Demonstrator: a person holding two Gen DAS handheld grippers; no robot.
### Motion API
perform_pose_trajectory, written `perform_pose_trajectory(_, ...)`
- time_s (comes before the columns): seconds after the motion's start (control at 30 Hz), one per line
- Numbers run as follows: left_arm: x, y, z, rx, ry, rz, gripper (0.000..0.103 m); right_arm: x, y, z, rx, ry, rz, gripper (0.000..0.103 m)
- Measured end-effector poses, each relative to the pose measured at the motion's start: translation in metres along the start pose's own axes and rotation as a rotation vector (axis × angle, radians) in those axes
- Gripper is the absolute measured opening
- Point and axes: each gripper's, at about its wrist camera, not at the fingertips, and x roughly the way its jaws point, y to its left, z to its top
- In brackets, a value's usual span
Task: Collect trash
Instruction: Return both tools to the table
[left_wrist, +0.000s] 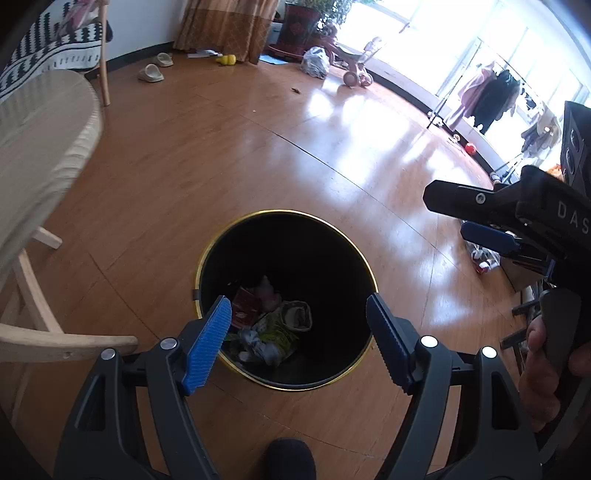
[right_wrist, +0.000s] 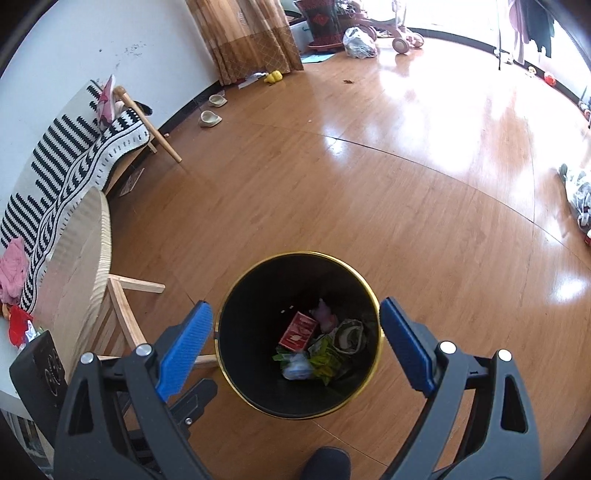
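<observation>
A black trash bin with a gold rim (left_wrist: 258, 221) (right_wrist: 369, 288) stands on the wooden floor below both grippers. Inside lie a red box (left_wrist: 245, 308) (right_wrist: 298, 330), a green wrapper (left_wrist: 275, 330) (right_wrist: 325, 356), crumpled grey paper (left_wrist: 258, 347) and other scraps. My left gripper (left_wrist: 299, 314) is open and empty above the bin mouth. My right gripper (right_wrist: 297, 321) is open and empty, also above the bin. The right gripper also shows at the right edge of the left wrist view (left_wrist: 517, 221), held by a hand.
A round wooden table (left_wrist: 40, 147) (right_wrist: 81, 258) stands to the left with its legs near the bin. A sofa with a striped blanket (right_wrist: 66, 155) lines the wall. Slippers (left_wrist: 151, 72), a plastic bag (left_wrist: 316, 62) and a tricycle (left_wrist: 354, 70) lie far across the floor.
</observation>
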Motion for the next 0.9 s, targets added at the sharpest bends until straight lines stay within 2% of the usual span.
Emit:
perform_pose_trajectory(0.1, -0.024, 0.016, 0.000, -0.022, -0.028, 0.023, 0.078, -0.002, 0.031, -0.001, -0.050, -0.014, 0.007, 0.089)
perform_pose_trajectory(0.17, -0.048, 0.029, 0.000, -0.030, -0.066, 0.048, 0.084, -0.002, 0.060, -0.002, -0.097, -0.019, 0.025, 0.089)
perform_pose_trajectory(0.27, -0.084, 0.053, -0.002, -0.038, -0.113, 0.121, 0.091, 0.000, 0.110, -0.007, -0.187, -0.022, 0.050, 0.089)
perform_pose_trajectory(0.37, -0.128, 0.093, -0.003, -0.080, -0.166, 0.196, 0.092, 0.002, 0.169, -0.015, -0.278, -0.029, 0.083, 0.089)
perform_pose_trajectory(0.5, -0.191, 0.161, -0.014, -0.199, -0.247, 0.300, 0.092, 0.010, 0.245, -0.032, -0.380, -0.016, 0.142, 0.089)
perform_pose_trajectory(0.73, -0.304, 0.308, -0.056, -0.451, -0.389, 0.568, 0.092, 0.027, 0.356, -0.067, -0.530, 0.030, 0.217, 0.089)
perform_pose_trajectory(0.9, -0.352, 0.394, -0.100, -0.563, -0.393, 0.761, 0.092, 0.037, 0.418, -0.094, -0.594, 0.056, 0.261, 0.089)
